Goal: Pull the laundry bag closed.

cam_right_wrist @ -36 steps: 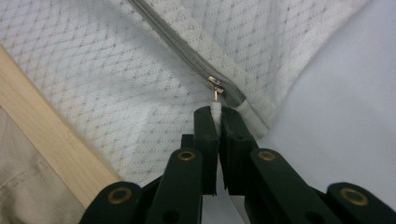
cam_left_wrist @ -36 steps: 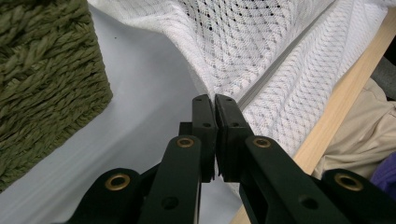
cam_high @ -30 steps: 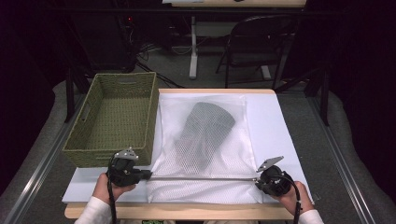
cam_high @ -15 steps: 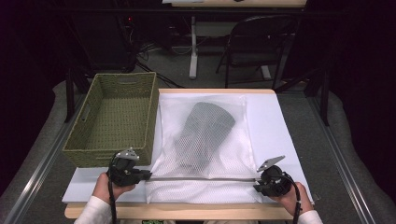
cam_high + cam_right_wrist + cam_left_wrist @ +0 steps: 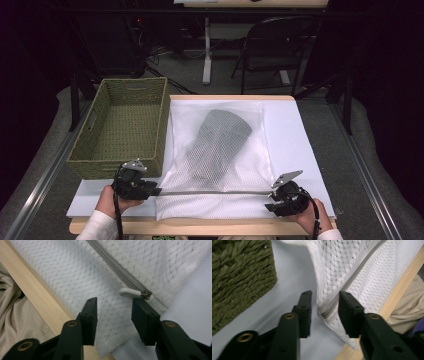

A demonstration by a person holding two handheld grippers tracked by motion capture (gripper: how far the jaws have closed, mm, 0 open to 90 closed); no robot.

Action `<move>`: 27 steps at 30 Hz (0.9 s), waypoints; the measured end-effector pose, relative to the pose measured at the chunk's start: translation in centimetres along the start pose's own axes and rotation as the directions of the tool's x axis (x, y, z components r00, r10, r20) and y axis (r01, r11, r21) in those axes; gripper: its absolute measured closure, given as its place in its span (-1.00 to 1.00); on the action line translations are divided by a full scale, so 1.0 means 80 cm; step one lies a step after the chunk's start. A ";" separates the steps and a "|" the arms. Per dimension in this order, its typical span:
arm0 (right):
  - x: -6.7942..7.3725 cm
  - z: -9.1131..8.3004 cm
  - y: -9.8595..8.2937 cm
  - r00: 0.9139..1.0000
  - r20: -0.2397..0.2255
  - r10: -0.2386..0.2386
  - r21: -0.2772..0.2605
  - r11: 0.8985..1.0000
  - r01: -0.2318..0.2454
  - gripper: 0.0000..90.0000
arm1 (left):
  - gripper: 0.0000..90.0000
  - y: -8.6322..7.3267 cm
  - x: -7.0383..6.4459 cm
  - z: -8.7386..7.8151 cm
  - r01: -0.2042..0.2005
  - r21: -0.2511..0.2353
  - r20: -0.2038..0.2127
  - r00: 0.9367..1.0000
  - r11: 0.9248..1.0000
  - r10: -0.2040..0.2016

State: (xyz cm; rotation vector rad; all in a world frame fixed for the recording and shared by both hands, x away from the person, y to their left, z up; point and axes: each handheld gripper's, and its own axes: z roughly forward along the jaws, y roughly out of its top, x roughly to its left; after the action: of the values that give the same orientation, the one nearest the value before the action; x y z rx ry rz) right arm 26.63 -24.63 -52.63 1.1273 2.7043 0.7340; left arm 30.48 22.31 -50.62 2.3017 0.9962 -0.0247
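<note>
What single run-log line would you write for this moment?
left gripper: open, at zipper end | right gripper: open, beside zipper pull | mesh bag: flat, dark garment inside | basket: left of bag

Room dark beyond table. Floor (image 5: 170, 65) grey carpet, dimly lit. Black folding chair (image 5: 272, 47) behind table, right of centre. White desk leg (image 5: 207, 50) upright at centre rear, foot on floor. Cables (image 5: 155, 52) on floor left of leg. Small red light (image 5: 139, 20) in dark at upper left. Metal rails (image 5: 40, 185) flank table on both sides. Table edge (image 5: 200, 227) light wood.
</note>
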 end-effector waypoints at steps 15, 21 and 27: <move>0.010 -0.022 -0.003 0.999 -0.015 -0.037 -0.065 0.997 0.036 -0.44 | -0.59 -0.031 0.001 -0.042 0.077 -0.029 0.008 0.997 0.997 -0.077; 0.016 -0.035 -0.007 1.000 0.008 -0.021 -0.075 0.997 0.022 -0.66 | -0.64 -0.047 -0.009 -0.069 0.077 -0.062 -0.025 0.997 0.995 -0.079; 0.030 -0.063 -0.017 0.997 0.071 0.003 -0.101 0.995 0.004 -0.82 | -0.65 -0.065 -0.024 -0.092 0.072 -0.099 -0.071 0.994 0.992 -0.079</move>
State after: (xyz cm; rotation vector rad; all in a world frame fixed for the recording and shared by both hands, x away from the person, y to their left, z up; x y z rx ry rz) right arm 22.62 -25.72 -48.70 1.1084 2.5779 0.8044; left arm 24.00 27.82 -46.99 2.1901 1.0985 0.0771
